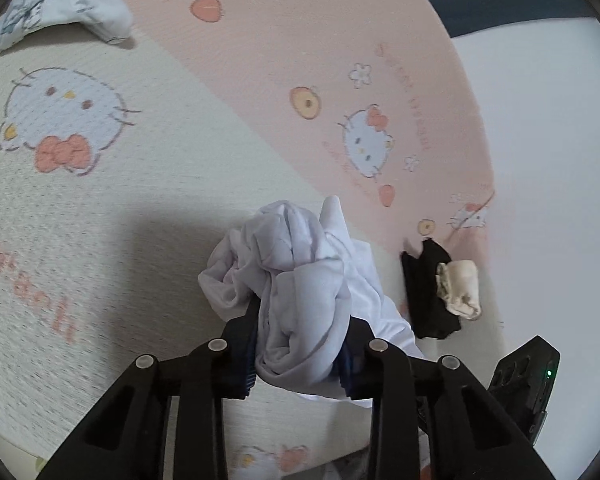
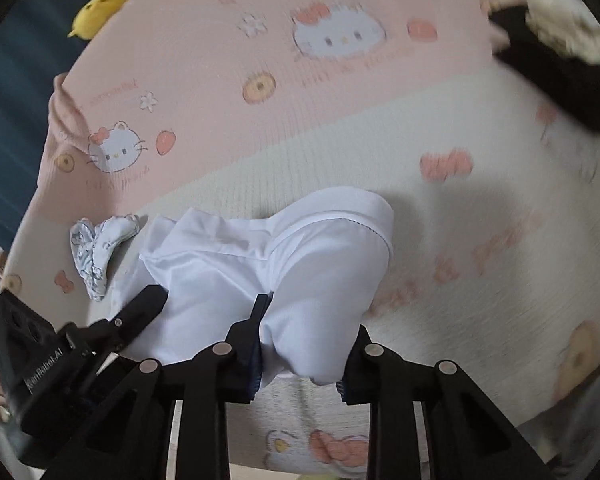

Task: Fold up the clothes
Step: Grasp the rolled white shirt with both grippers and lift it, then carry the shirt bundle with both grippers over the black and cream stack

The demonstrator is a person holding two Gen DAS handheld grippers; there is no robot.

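Observation:
A white garment (image 1: 292, 276) is bunched between the jaws of my left gripper (image 1: 300, 344), which is shut on it and holds it above the cartoon-cat sheet (image 1: 100, 200). In the right wrist view the same white garment (image 2: 284, 256) drapes forward from my right gripper (image 2: 304, 344), whose pads also press on a fold of it. The left gripper (image 2: 140, 312) shows at the lower left of that view, with the cloth stretched between the two. The right gripper's body (image 1: 528, 380) appears at the lower right of the left wrist view.
A black cloth (image 1: 428, 292) with a cream sock (image 1: 460, 284) on it lies at the sheet's right edge. A white-and-blue patterned piece (image 1: 72, 8) lies far left, also seen as a small crumpled piece (image 2: 96, 248). A yellow plush toy (image 2: 96, 12) sits at the far edge.

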